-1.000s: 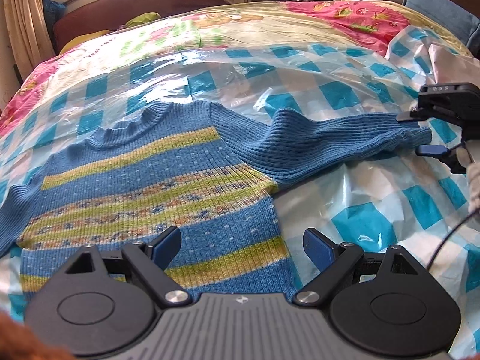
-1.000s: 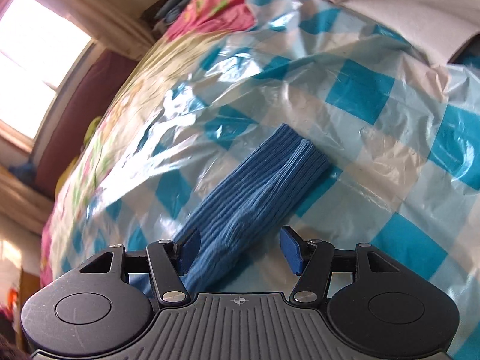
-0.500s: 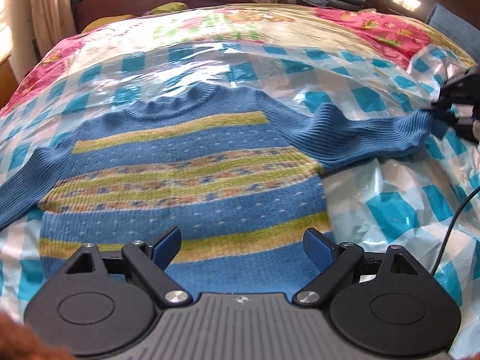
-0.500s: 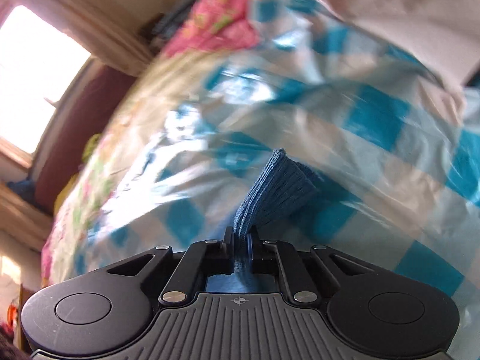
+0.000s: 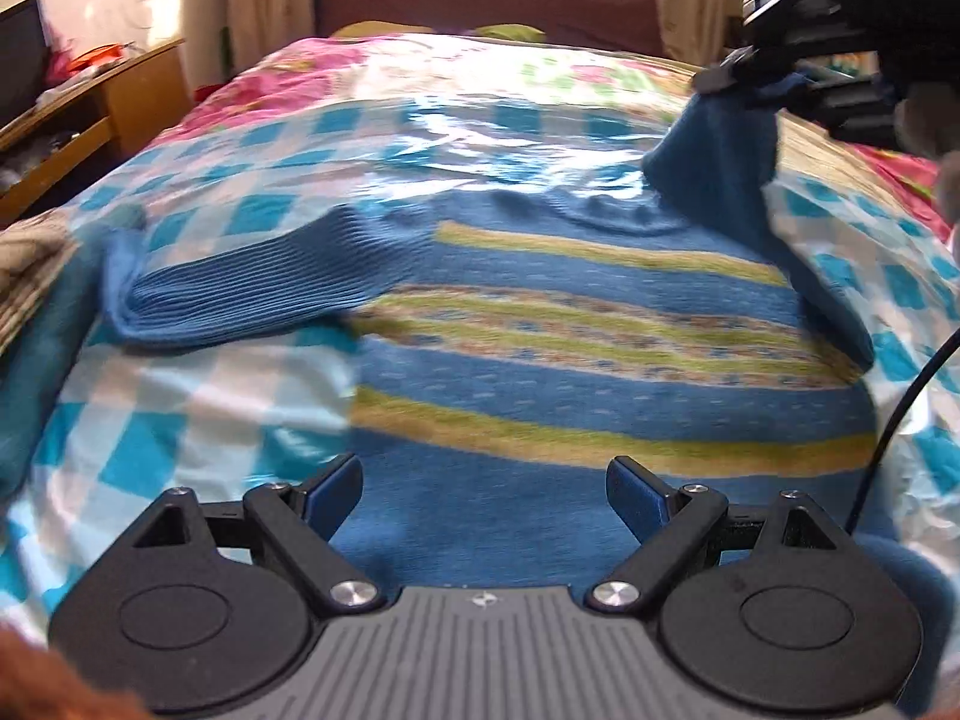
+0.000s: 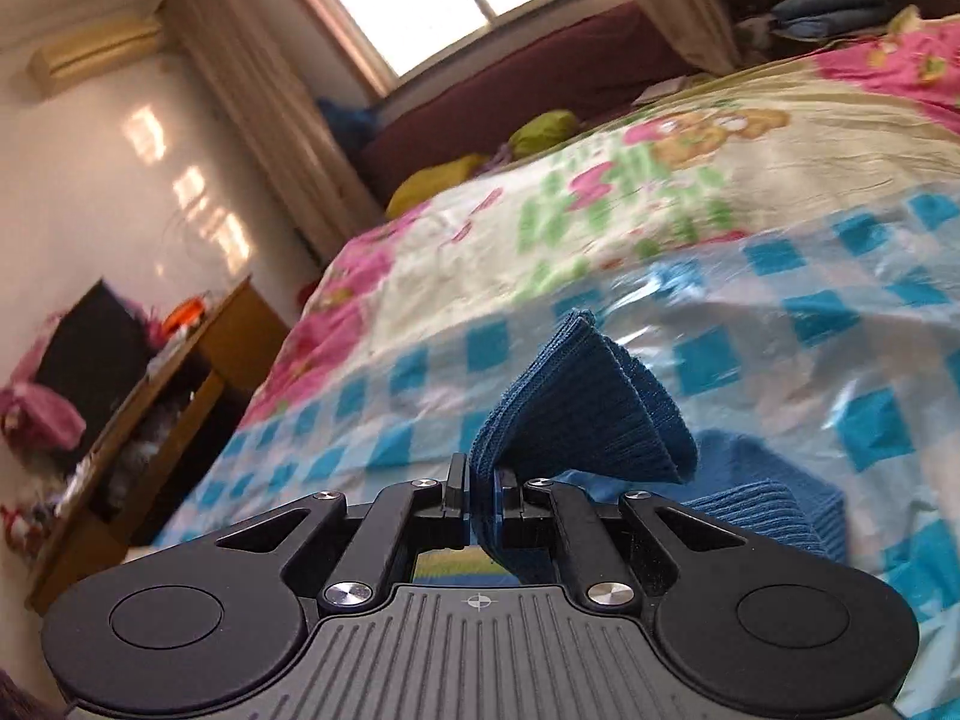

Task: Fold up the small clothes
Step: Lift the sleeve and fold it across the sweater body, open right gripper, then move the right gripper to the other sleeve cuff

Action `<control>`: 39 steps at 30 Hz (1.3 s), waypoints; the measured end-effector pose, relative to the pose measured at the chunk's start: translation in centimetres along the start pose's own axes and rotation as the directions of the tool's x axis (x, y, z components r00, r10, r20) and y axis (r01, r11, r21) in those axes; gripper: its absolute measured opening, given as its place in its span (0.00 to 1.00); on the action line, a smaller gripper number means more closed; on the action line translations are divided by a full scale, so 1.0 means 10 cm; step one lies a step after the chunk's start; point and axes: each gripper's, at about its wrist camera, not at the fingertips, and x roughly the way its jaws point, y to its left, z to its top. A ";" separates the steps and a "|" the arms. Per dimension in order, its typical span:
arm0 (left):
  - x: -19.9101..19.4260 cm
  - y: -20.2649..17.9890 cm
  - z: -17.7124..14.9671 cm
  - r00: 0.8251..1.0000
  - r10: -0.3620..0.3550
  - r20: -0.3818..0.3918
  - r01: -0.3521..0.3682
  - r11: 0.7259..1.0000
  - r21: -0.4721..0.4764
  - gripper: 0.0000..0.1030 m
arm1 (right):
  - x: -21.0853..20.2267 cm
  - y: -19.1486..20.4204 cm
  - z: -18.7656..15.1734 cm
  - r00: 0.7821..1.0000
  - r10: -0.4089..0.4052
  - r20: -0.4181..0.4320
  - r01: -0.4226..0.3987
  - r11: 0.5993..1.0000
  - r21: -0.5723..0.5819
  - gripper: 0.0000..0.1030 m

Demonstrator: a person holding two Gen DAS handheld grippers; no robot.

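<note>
Blue ribbed sleeve cuff, flat on the bed a second ago, now hangs lifted over the striped sweater, clamped in my right gripper; my left gripper hovers spread at the hem, fold begun.

The right gripper, which a second ago stood with jaws apart either side of the ribbed blue sleeve cuff, now has them clamped on it. The cuff no longer lies flat on the blue-and-white checked plastic sheet — it is raised clear of it and fans out beyond the fingertips. In the left wrist view the right gripper has shifted from the right edge at sheet level to the upper right, with the sleeve hanging from it above the blue knitted sweater with yellow-green stripes. The sweater's other sleeve — earlier cut off at the left edge — now shows in full.
</note>
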 end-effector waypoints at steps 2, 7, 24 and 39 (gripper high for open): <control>0.02 0.13 -0.04 1.000 0.023 0.003 -0.023 1.000 -0.017 0.90 | 0.33 0.22 -0.22 0.998 -0.006 -0.057 0.002 0.998 -0.063 0.08; 0.08 0.37 -0.13 0.999 0.051 0.003 -0.050 0.998 -0.046 0.90 | 0.94 0.51 -0.80 0.973 -0.026 -0.231 -0.011 0.987 -0.157 0.09; 0.14 0.51 -0.21 1.000 0.011 -0.002 -0.011 0.995 -0.100 0.90 | 0.57 0.37 -0.85 0.976 -0.063 -0.208 0.010 0.968 -0.250 0.29; 0.26 0.33 -0.21 0.998 0.064 -0.020 -0.064 0.998 -0.025 0.90 | 0.15 -1.08 -0.51 0.879 -0.473 -0.056 0.472 0.881 -0.035 0.25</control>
